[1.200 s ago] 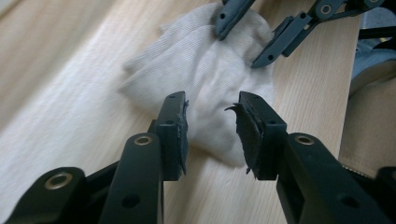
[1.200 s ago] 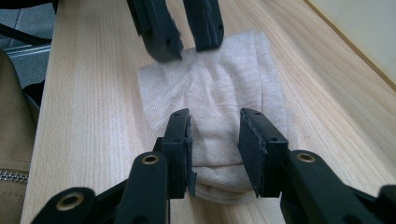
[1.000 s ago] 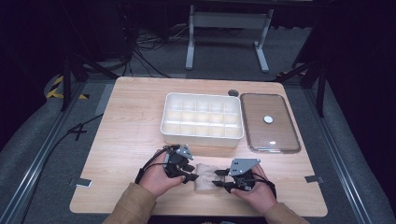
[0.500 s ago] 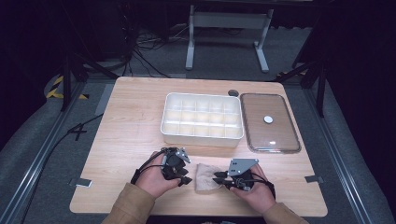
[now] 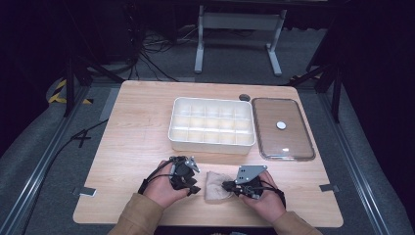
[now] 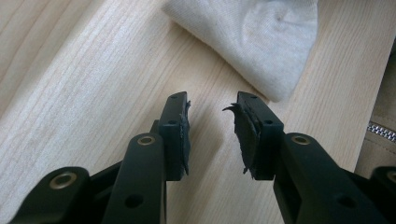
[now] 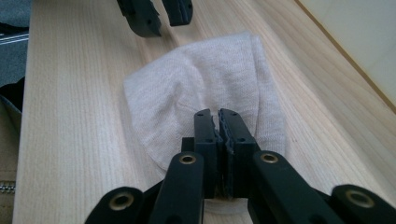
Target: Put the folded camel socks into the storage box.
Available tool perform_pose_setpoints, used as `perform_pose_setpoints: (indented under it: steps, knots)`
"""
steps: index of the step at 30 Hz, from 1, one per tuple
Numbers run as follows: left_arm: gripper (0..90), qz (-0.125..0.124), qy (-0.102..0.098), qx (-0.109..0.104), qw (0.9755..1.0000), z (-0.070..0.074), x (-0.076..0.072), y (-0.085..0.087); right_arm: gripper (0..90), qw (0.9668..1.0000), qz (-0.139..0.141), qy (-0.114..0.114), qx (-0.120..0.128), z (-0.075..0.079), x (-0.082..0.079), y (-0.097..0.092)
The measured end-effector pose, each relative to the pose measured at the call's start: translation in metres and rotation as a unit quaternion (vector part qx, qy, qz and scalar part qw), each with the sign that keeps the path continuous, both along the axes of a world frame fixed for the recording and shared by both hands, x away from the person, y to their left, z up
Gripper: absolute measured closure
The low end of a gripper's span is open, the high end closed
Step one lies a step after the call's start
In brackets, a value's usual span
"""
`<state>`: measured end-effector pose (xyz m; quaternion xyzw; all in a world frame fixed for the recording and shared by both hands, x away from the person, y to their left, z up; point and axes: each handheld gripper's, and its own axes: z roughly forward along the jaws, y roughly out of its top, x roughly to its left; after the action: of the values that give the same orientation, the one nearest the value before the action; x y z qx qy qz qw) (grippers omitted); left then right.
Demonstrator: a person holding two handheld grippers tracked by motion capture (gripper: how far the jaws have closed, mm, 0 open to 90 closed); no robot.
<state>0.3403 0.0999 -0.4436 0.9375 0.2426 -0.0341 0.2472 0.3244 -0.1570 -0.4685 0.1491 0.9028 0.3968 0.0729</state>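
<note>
Cloth (image 5: pixel 218 185) before tray (image 5: pixel 212 142), between tongs

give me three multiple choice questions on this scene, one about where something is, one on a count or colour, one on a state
1. Where does the clear lid lie?
A. on top of the tray
B. on the table beside the tray, toward the right claw's side
C. on the floor

2. What colour is the cloth?
A. off-white
B. dark blue
C. red

3. How does the right claw stand?
A. wide open above the tray
B. closed, its jaws on a fold of the cloth
C. clamped on the lid

Answers:
1. B: in the high view the lid rests flat on the table, next to the white compartment tray.
2. A: both claw views show pale, off-white knit fabric.
3. B: its jaws have just been closing and meet over the cloth, while the left claw stands open with bare wood between its jaws.
</note>
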Motion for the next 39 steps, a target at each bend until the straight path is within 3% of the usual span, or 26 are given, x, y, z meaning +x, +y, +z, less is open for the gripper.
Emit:
perform_pose_setpoints:
  steps: [6,11,15,21,28,31,34,39]
  knots:
    - [64.9,-0.009,0.001,0.002,1.0000,-0.002,-0.003,-0.002,87.1,0.9996,0.008,0.029,0.001,-0.001,0.005,-0.005]
    - [65.5,-0.027,-0.008,0.005,0.9996,-0.003,-0.004,-0.012,87.1,0.9993,0.016,0.033,0.001,-0.001,0.004,-0.011]
    - [70.7,-0.038,-0.024,0.002,0.9990,-0.004,-0.005,-0.022,87.1,0.9993,0.020,0.031,0.006,-0.002,0.003,-0.012]
    - [86.8,-0.050,-0.027,0.016,0.9983,-0.006,-0.002,-0.032,87.0,0.9996,0.014,0.020,0.012,-0.004,0.000,-0.013]
    - [89.6,-0.058,-0.030,0.026,0.9975,-0.008,0.000,-0.039,87.0,0.9998,0.010,0.013,0.013,-0.004,-0.002,-0.013]
    - [89.1,-0.055,-0.034,0.006,0.9979,-0.005,-0.001,-0.040,87.0,0.9998,0.009,0.013,0.014,-0.004,-0.002,-0.014]
    - [86.9,-0.057,-0.051,-0.011,0.9970,-0.001,-0.003,-0.041,87.0,0.9998,0.008,0.012,0.015,-0.005,-0.002,-0.014]
    - [84.3,-0.065,-0.071,-0.024,0.9951,0.003,-0.003,-0.047,87.0,0.9998,0.008,0.009,0.014,-0.005,-0.003,-0.014]
